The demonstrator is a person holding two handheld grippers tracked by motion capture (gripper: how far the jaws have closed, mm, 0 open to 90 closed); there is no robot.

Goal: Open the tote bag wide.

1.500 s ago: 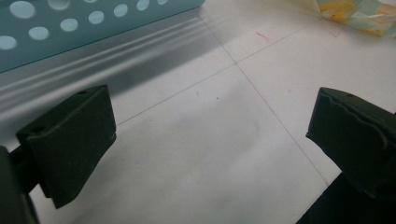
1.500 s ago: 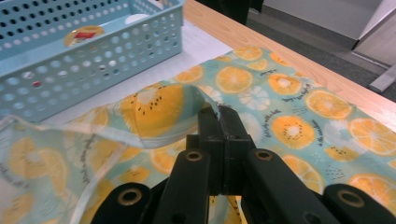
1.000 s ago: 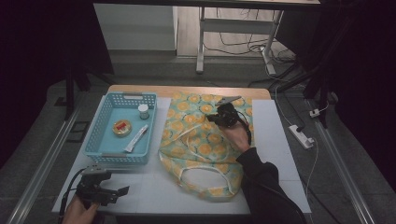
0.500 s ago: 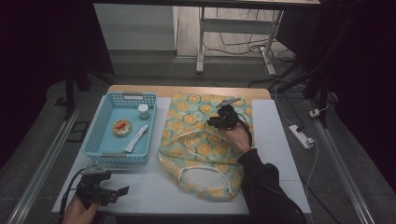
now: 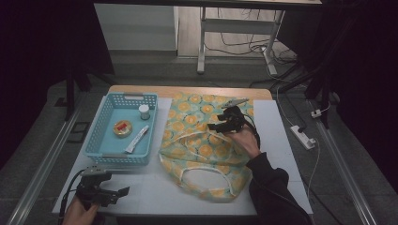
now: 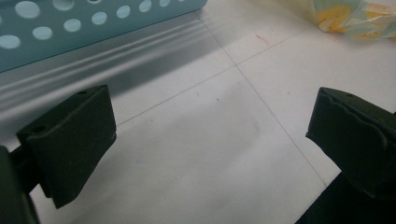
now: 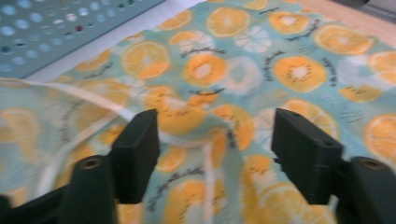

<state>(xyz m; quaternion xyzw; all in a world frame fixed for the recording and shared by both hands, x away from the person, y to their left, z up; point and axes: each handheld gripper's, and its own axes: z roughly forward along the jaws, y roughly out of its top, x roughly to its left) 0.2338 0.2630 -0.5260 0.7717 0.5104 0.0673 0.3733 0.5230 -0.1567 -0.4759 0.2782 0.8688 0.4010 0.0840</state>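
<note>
High view: right gripper (image 5: 220, 125) over the orange-slice fabric bag (image 5: 206, 150), jaws spread with a raised fold and white trim between them, unpinched; left gripper (image 5: 115, 193) spread over bare table (image 5: 155, 197) near the blue basket (image 5: 123, 129). Best to lift clear without snagging the fold. Compared with a second ago: right jaws just opening, shifted slightly along the bag.
</note>
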